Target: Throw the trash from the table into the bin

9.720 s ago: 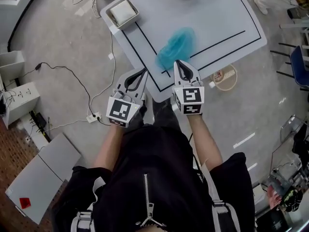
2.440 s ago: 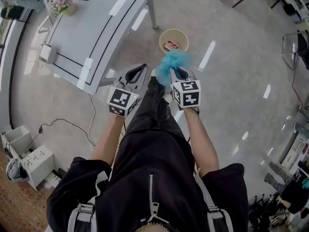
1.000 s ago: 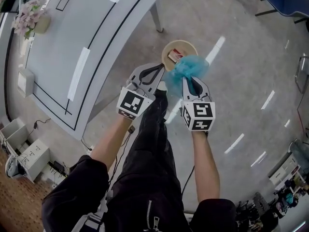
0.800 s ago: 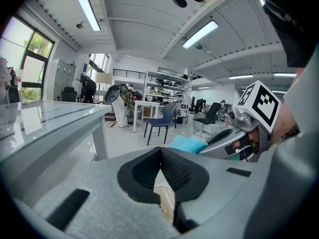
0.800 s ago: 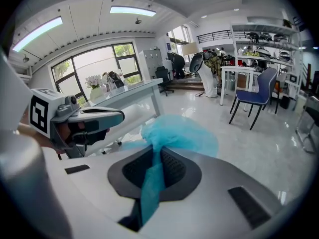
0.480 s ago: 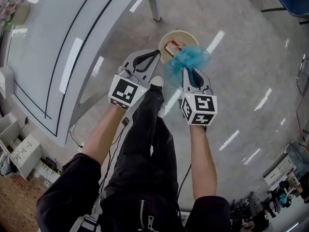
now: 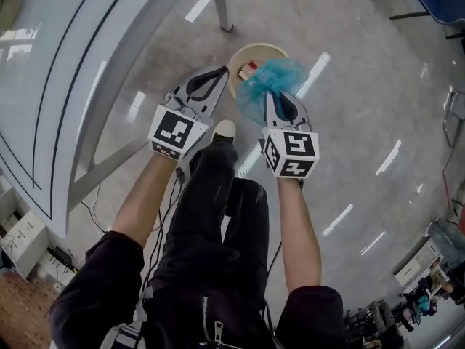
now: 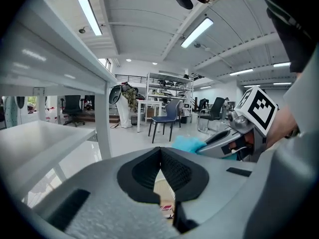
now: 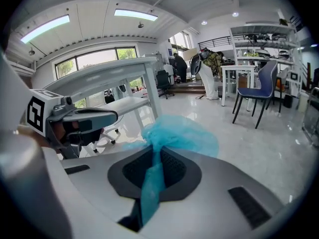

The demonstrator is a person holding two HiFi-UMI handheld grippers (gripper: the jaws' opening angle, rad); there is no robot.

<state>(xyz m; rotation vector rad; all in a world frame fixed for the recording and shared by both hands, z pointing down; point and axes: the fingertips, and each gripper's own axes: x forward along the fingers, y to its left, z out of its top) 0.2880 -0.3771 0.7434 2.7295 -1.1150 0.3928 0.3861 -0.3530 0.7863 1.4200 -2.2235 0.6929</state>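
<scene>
I count two claws, one piece of trash, one bin and one surface. The left claw (image 7: 219, 72) is pinched together with nothing in it (in its own view the pads (image 8: 174, 169) meet at the tip). The right claw (image 7: 269, 99) is narrow, clamped on the crumpled blue trash (image 7: 275, 77). The trash bunches out past the claw at upper centre of the head view and overlaps the right side of the round beige bin (image 7: 256, 46), which stands on the floor. In the right gripper view a strip of it runs back between the pads.

One red-and-white packet (image 7: 252, 67) lies in the bin. The trash covers much of the bin's inside, so I can't tell what else is there. It also hides the right claw's tips in the head view. The surface (image 7: 65, 67) is cut off by the upper left edge, with one leg (image 7: 219, 6) showing.
</scene>
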